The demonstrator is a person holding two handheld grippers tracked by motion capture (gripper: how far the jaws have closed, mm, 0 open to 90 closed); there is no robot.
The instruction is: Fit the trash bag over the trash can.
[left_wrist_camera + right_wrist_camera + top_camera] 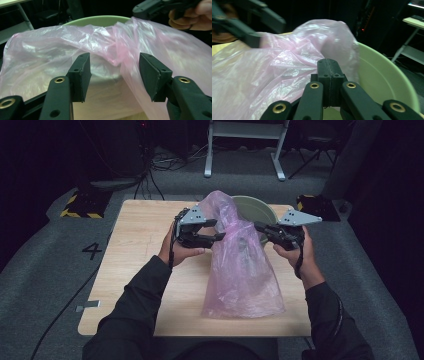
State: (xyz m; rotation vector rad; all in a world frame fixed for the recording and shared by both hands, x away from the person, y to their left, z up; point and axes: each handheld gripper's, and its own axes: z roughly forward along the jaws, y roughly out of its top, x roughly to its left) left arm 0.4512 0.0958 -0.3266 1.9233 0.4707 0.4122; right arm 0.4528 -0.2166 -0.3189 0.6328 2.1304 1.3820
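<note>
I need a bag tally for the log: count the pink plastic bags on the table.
1. The pink plastic bag lies across the table, its top draped against the green bowl, between the two grippers. Another could be hidden underneath it.

The bag is light pink, and you can see through it. It looks shiny and has pale white glints on its crinkles. The bowl is soft green, the same inside and out. The table is light brown wood with thin, pale lines in it. The left gripper and the right gripper are black, each with a grey plate on top and little gold rings on the arms. The sleeves are black. The floor is grey, with a dark number four on the left. Two far blocks have yellow and black stripes. The far frame is white.
</note>
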